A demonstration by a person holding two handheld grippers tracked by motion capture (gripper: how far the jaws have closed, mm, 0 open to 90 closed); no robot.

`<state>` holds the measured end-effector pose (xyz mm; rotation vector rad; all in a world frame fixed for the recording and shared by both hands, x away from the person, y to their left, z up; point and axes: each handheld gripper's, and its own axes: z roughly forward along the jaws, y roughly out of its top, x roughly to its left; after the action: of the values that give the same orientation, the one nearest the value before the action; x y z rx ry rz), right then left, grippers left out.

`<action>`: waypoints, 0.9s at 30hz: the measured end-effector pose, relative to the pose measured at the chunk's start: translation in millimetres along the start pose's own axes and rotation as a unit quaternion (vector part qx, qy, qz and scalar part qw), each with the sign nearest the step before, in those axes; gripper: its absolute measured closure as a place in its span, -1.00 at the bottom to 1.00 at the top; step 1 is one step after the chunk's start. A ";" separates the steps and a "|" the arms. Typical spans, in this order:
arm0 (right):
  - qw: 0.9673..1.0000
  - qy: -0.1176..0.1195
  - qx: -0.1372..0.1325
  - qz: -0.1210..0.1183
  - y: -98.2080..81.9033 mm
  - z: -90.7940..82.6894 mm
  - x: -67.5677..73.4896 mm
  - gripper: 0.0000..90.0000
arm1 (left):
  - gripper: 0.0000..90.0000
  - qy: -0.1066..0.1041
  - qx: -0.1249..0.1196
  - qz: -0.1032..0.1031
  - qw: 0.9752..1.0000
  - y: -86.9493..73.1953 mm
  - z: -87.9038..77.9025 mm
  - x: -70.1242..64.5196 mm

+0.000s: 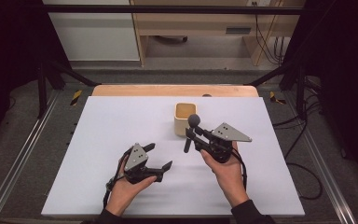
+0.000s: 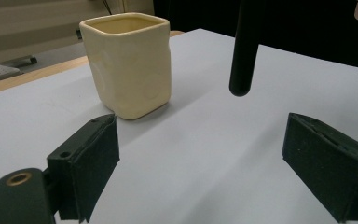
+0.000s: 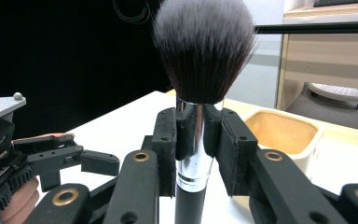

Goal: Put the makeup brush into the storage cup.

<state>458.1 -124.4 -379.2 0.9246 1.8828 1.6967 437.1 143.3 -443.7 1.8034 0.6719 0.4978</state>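
Right tongs (image 1: 192, 134) clamped on upright makeup brush (image 3: 200, 70) | left tongs (image 1: 160, 156) apart, empty | cream cup (image 1: 185, 117) just beyond right tongs on desk (image 1: 121, 121) | advice: keep brush vertical, lower handle-first centred over cup.

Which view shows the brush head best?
The right gripper view: the brush stands upright close to the lens, dark bristles fanned above a silver ferrule clamped between the right gripper fingers. The high view shows a small dark tuft beside the cream cup. The left gripper view catches just the black handle end.
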 end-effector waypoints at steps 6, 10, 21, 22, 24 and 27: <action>1.000 -0.001 -0.001 -0.008 5.6 2.2 -1.2 0.56 | -0.77 0.002 -0.003 -0.004 1.000 -0.5 -1.0 2.2; 1.000 -0.001 0.002 -0.010 9.9 3.6 -2.0 0.56 | -0.79 0.004 -0.005 -0.003 1.000 -0.8 -2.5 4.5; 1.000 -0.007 0.002 -0.016 21.5 5.6 -6.4 0.56 | -0.84 0.008 -0.019 0.003 1.000 -2.5 -12.9 12.7; 1.000 -0.009 0.002 -0.018 22.7 5.7 -7.2 0.56 | -0.84 0.009 -0.021 0.005 1.000 -2.5 -13.9 13.3; 1.000 -0.011 0.002 -0.016 25.7 5.2 -9.0 0.56 | -0.84 0.011 -0.023 0.008 1.000 -3.3 -16.8 14.4; 1.000 -0.015 0.001 -0.019 28.7 4.5 -11.7 0.56 | -0.85 0.010 -0.027 0.011 1.000 -4.8 -20.0 14.7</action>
<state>474.6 -129.1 -352.9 0.9043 1.8701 1.6504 434.6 168.4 -441.8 1.7595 0.6470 0.5441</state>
